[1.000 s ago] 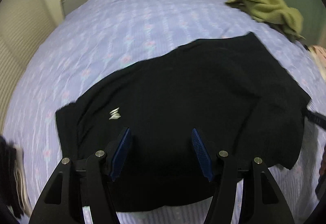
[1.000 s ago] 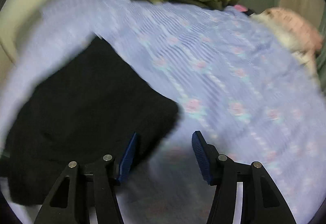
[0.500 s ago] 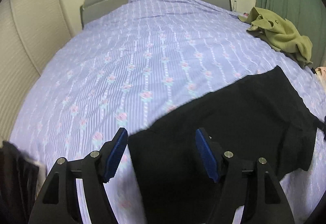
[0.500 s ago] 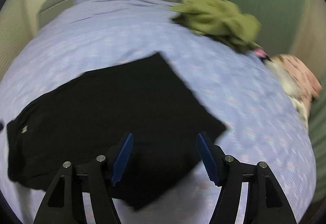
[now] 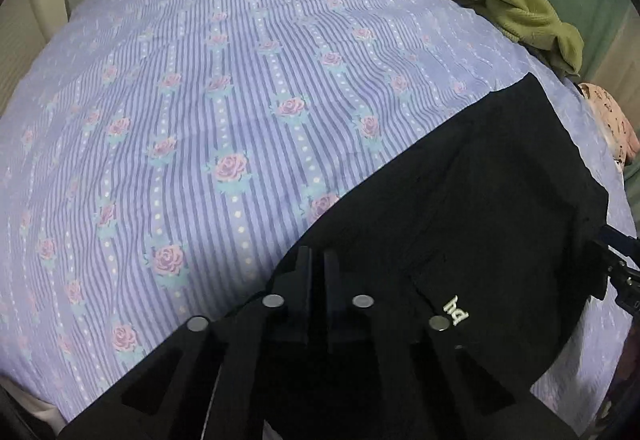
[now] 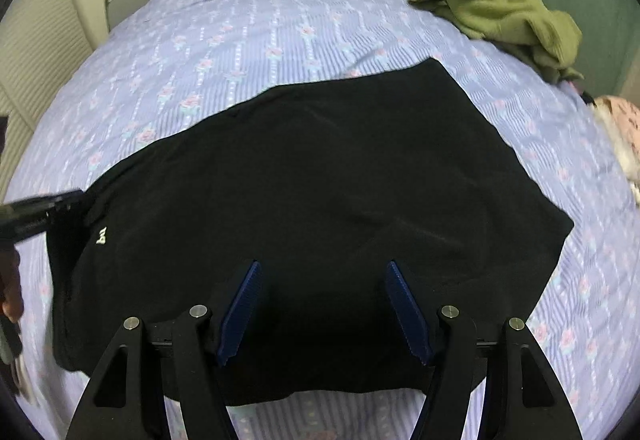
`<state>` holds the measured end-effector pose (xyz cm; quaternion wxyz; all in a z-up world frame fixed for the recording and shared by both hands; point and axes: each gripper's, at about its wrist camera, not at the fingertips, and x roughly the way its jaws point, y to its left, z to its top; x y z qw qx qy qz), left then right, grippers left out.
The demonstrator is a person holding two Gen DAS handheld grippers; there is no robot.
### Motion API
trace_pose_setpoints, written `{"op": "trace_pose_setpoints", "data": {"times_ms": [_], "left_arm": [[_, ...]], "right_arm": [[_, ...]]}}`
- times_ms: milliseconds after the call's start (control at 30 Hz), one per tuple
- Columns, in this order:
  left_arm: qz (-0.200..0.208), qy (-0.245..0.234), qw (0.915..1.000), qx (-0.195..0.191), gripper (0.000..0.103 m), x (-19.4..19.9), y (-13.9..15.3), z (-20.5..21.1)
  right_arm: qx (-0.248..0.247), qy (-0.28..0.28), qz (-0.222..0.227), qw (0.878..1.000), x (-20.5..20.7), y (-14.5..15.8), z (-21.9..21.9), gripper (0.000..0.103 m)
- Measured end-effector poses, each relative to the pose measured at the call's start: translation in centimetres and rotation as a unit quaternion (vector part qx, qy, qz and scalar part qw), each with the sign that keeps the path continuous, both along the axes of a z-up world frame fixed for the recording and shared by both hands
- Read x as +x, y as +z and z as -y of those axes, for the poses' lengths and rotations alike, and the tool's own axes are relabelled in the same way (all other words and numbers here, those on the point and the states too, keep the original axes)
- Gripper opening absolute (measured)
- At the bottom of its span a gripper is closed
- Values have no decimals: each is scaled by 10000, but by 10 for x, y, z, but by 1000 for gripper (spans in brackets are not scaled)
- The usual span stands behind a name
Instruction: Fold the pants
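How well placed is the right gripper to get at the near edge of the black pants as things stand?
Probably yes. The right gripper is open and hangs over the black pants, whose near edge lies just below its fingertips on the bedspread. Nothing lies between. The left gripper holds the far left side, well clear.

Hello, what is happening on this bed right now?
A person with a gripper in each hand is folding black pants spread on the floral bedsheet. The left gripper is shut on the pants' edge; the right gripper hovers open above them. A green garment lies aside.
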<state>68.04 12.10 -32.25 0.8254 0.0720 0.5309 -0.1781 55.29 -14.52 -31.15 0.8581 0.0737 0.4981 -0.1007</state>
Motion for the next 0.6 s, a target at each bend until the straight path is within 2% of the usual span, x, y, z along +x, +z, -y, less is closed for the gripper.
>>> {"op": "trace_pose_setpoints", "data": {"times_ms": [100,300,333,367,433,500,567,600], "left_arm": [[170,92,9998,35,5,0,4,0],[190,295,9992,211,7,6,-5,-3],[186,320,9989,295,14,6,-7,-1],[174,361,9983,413,29,8,-10,-1],[332,457,9953,783,46,7,-8,4],[546,516,9943,762,49,1,8,4],[887,774,9908,673,73,-12,32,-3],[1130,986,9865,664,77,-22,45,-9]], "right_arm": [[-37,24,27,10000,3,2,2,66],[-110,71,25,9999,7,0,2,66],[-99,59,11,9999,6,-1,3,66],[-103,45,-4,9999,7,0,5,66],[-127,29,4,9999,5,1,8,66],[-240,42,35,9997,1,5,9,66],[-337,101,152,9993,-3,14,8,66],[-394,131,220,9989,-5,20,7,66]]}}
